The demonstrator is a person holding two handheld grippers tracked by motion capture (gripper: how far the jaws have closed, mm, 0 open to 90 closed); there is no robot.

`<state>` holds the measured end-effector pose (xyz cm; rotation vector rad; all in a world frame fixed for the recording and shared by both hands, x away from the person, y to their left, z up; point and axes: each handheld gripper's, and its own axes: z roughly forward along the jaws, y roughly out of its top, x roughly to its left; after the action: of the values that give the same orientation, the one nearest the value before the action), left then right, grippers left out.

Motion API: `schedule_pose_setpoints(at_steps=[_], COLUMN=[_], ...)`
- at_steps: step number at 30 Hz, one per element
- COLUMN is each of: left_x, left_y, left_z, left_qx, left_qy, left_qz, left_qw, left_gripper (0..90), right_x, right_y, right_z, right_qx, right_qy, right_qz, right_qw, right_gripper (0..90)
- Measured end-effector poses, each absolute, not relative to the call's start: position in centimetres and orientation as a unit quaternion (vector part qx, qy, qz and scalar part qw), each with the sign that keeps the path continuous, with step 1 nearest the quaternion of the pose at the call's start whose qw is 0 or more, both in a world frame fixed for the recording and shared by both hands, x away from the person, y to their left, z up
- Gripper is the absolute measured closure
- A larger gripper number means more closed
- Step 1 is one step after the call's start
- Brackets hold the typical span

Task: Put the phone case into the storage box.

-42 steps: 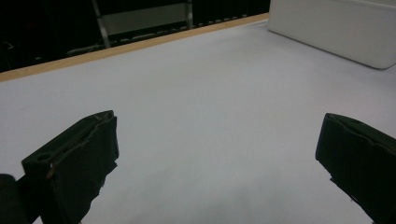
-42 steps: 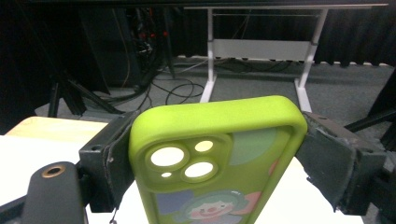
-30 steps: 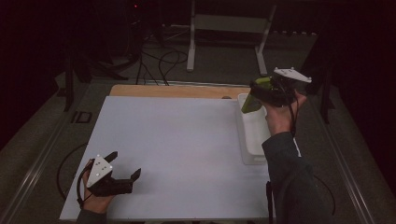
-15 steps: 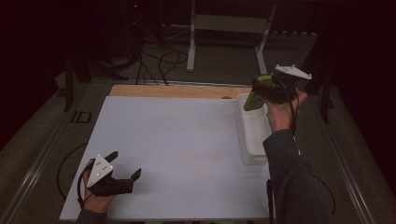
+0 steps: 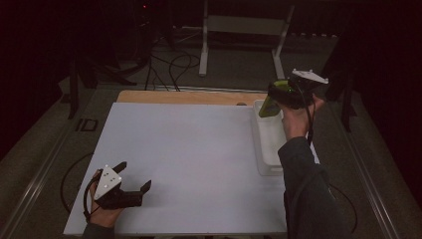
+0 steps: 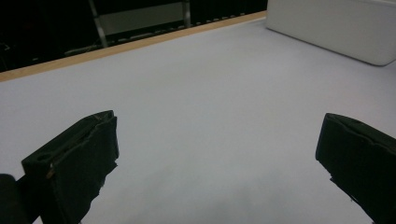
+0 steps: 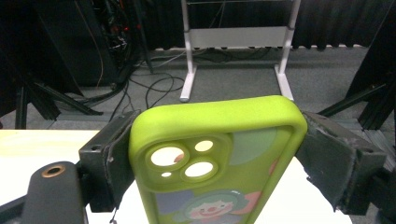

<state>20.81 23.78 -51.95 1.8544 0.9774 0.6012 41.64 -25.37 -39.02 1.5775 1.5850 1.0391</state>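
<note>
Already clamped by right gripper [image 5: 276,97]: green phone case [image 7: 219,158], lifted above white bin [image 5: 271,149] at far right. Left gripper [image 5: 133,185] wide open, empty, near left. Could well have slipped, squeezed only by its edges.

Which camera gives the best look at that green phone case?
The right gripper view: the case is close up between the right tongs, its camera holes and clown print plain. The high view shows it small and tilted above the white bin.

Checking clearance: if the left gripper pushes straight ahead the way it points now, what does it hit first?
Probably nothing soon: the left gripper, jaws open, faces bare white table. The white tray lies off to the right of that line; depth is unclear.
</note>
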Motion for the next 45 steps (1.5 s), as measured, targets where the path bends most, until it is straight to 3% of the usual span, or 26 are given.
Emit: schedule_pose_setpoints(at_steps=[45], left_x=[20.6], left_y=[24.0], left_z=[-52.0], left_qx=[0.751], left_qy=[0.396], left_qz=[0.244], left_qw=[0.469], left_gripper=[0.0], right_x=[45.0], right_y=[-24.7], right_z=[-41.5], right_qx=[0.628], right_qy=[0.601], right_qz=[0.357], right_qw=[0.341], right_gripper=[17.3])
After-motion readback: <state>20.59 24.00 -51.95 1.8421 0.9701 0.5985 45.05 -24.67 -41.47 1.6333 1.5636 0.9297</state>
